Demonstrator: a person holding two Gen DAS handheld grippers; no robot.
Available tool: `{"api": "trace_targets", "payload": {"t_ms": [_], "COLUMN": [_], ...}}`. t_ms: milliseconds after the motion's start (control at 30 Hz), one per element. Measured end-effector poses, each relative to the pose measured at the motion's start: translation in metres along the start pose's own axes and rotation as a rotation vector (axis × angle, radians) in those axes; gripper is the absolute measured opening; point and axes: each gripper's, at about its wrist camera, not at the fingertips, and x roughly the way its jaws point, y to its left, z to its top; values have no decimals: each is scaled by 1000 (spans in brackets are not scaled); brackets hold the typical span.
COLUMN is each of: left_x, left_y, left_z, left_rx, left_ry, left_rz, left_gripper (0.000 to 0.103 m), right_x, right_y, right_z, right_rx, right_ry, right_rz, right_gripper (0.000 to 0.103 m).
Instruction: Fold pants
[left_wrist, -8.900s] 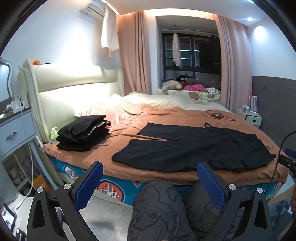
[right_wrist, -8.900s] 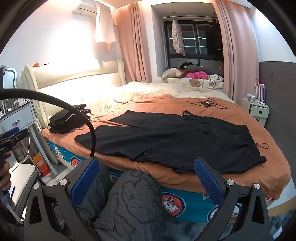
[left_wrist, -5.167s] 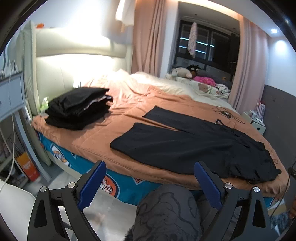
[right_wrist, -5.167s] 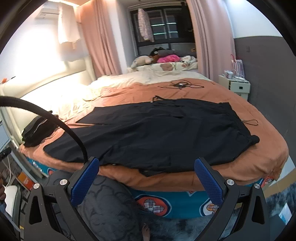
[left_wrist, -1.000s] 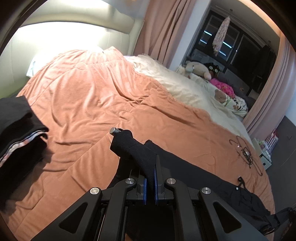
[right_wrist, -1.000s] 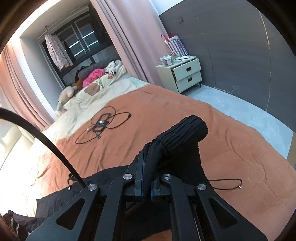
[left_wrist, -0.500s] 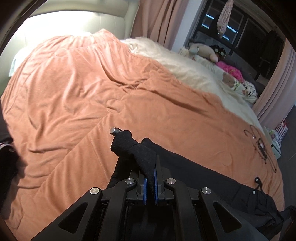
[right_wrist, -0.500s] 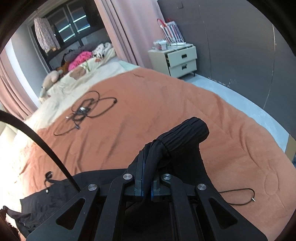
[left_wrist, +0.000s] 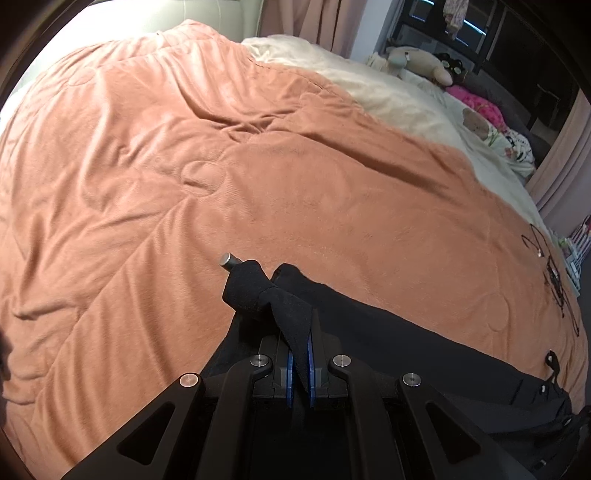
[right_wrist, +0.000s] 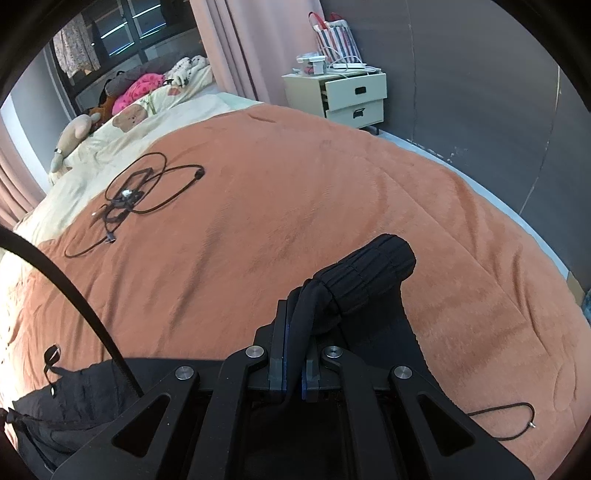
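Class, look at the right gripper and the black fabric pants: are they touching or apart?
Touching. The right wrist view shows the right gripper with its blue pads shut on a bunched fold of the black fabric pants.

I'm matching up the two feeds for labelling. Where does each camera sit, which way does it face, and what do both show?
Left wrist: on the left gripper, facing down across the orange blanket; jaws shut on the black pants.
Right wrist: on the right gripper, facing the nightstand; jaws shut on the pants' ribbed end.
Shared: pants, blanket, black cable, plush toys.
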Motion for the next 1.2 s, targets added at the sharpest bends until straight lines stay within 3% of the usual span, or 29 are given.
{"api": "trace_targets", "payload": {"t_ms": [100,133,167,200,233,267,300,367,667,867,1000,1133,1200], "left_x": [13,16,18,17,12,6,1,-12,-61,-86,-98,-99,-99], "left_y": [-11,-12,-13,-13,-12,-10,-9,-3,35,57,70,79,82], "left_z": [2,2,2,3,2,1,0,-1,-29,-50,-67,-82,-89], "left_rx": [42,49,53,56,65,70,71,75,50,29,1,-28,-48], "left_ry": [31,49,68,71,63,47,27,-17,-13,0,16,55,73], "left_rz": [36,49,56,51,41,47,56,63,53,51,39,16,-1], "left_gripper": [9,12,14,21,40,51,66,69,69,68,59,42,40], "right_x": [8,11,12,13,9,1,-5,-21,-53,-76,-92,-101,-106], "right_y": [6,7,7,5,4,6,5,7,13,-17,-32,-46,-50], "right_z": [1,0,-1,0,-1,-3,-4,-8,-48,-74,-73,-81,-88], "right_rx": [4,10,21,23,20,5,-6,-37,-143,-131,-102,-63,-44], "right_ry": [-7,-1,12,19,15,-17,-42,-88,-66,-43,-31,-12,-1], "right_rz": [-12,-7,10,32,55,57,55,85,128,143,150,161,163], "right_gripper": [2,7,19,32,67,90,92,92,92,92,91,83,80]}}
